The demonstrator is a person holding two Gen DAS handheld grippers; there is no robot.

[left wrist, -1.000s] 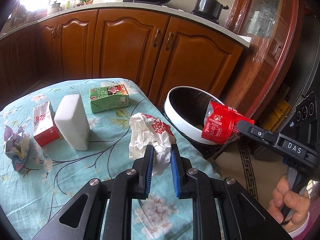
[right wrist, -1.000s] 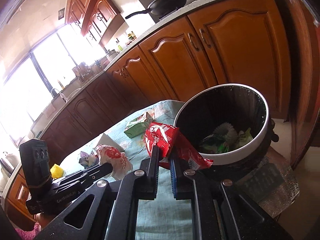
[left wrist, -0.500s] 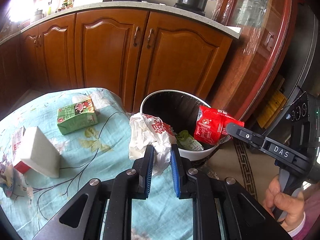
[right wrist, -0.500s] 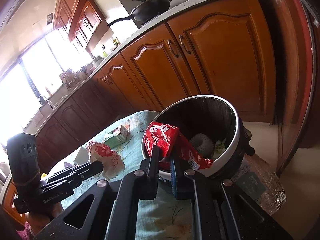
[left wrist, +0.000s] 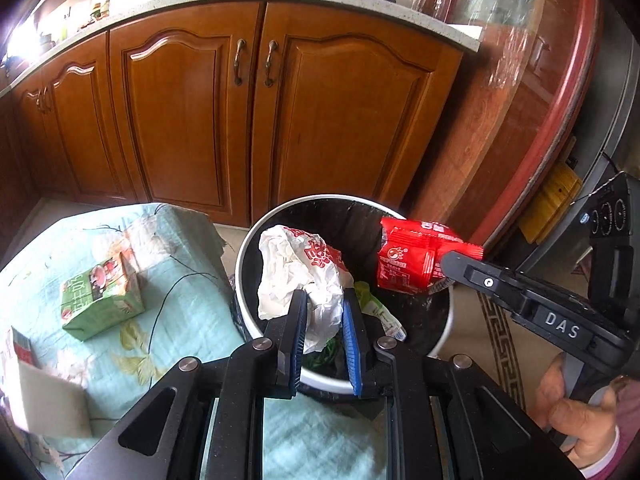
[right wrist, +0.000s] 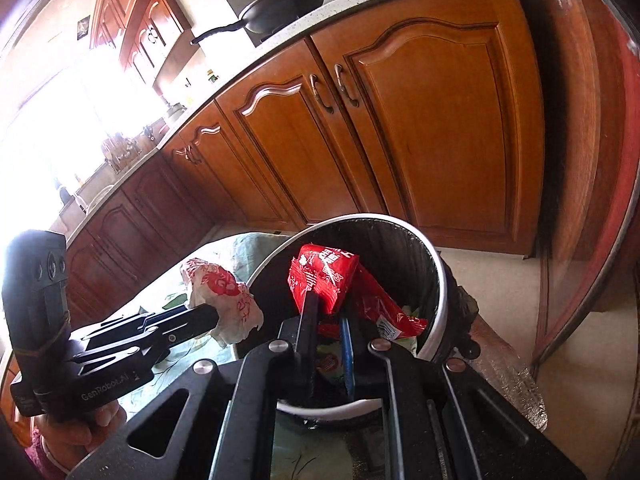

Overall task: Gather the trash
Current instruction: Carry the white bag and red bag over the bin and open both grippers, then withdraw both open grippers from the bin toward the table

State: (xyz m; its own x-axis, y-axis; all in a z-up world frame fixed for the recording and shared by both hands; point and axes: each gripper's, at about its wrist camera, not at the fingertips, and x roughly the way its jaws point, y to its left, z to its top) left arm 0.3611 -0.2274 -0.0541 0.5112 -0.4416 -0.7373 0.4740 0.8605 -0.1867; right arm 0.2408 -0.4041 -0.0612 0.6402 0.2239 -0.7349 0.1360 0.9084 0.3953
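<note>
Left gripper (left wrist: 323, 316) pinching crumpled white-and-red plastic bag (left wrist: 298, 276); right gripper (right wrist: 328, 316) clamping glossy red snack wrapper (right wrist: 324, 276). Both held over round white-rimmed trash bin (left wrist: 256, 232), black-lined. Beside it, table under floral turquoise cloth (left wrist: 184, 320), bearing green carton (left wrist: 100, 300). Beyond, glossy wooden cabinets (left wrist: 256, 100), speckled countertop (left wrist: 360, 8).

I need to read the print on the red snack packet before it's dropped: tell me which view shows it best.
The left wrist view: the red snack packet faces the lens side-on over the bin, its printed face unblocked, pinched at one end by the right gripper. In the right wrist view, that gripper's fingers cover the packet's middle and it looks crumpled.
</note>
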